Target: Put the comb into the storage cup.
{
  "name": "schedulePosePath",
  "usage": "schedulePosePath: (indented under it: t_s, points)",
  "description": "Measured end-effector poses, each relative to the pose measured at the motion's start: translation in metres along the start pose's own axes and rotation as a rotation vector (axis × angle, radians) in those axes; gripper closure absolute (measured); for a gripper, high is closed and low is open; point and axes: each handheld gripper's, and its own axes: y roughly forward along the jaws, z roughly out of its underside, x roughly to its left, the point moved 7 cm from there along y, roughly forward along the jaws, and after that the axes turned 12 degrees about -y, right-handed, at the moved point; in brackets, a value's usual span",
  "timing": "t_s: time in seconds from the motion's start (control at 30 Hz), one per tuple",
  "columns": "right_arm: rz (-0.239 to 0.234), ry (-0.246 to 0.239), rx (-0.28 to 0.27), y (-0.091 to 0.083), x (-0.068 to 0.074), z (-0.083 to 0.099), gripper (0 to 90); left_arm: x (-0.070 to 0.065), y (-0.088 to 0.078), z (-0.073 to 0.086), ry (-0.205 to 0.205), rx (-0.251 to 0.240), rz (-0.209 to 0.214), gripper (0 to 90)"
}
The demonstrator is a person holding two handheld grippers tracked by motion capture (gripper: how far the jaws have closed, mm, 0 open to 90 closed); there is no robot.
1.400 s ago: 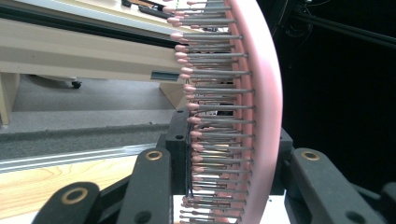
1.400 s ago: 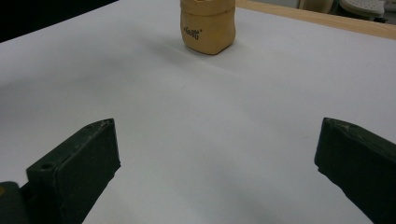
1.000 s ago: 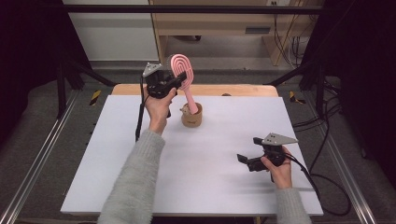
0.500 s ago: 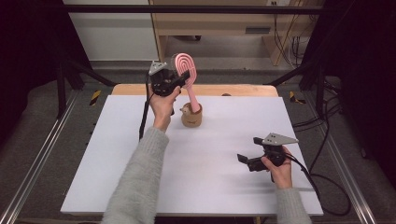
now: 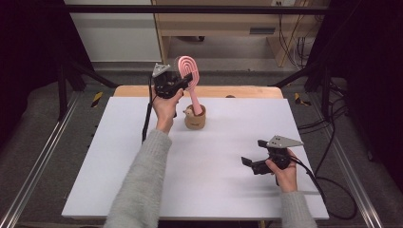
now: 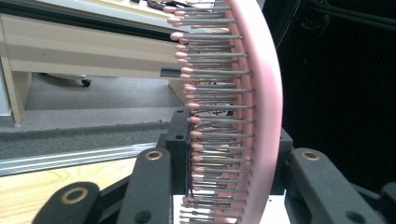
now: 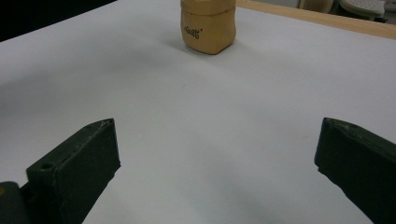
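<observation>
High view: I see one brush (image 5: 188,71), pink, held by my left gripper (image 5: 184,80) above the one cup (image 5: 195,117), its handle running down into the cup mouth; whether the handle touches the cup I cannot tell. The cup stands toward the far side of the white table (image 5: 114,156). My right gripper (image 5: 248,164) rests near the table's front, well apart from the cup.

Left gripper view: I see what the high view cannot, the rows of pink-tipped metal pins (image 6: 210,93) and the pink back of the brush, with the two jaws clamped on the brush head, one on the pin side and one on the back.

Right gripper view: my two jaws stand wide apart, grasping nothing, over bare table; the cup (image 7: 208,25) lies ahead, and I can make out small lettering on it, too small to read.
</observation>
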Motion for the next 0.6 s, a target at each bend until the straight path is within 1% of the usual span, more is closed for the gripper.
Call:
schedulePosePath:
  t_s: [0.17,0.6]
  points:
    - [-0.002,0.002,0.001,0.000,0.000,0.000,0.3,0.000,0.003,0.004,0.002,0.006,0.003,63.5]
    - [-0.004,0.001,0.003,0.001,0.001,0.000,0.3,0.010,0.006,0.014,-0.004,0.022,-0.006,63.5]
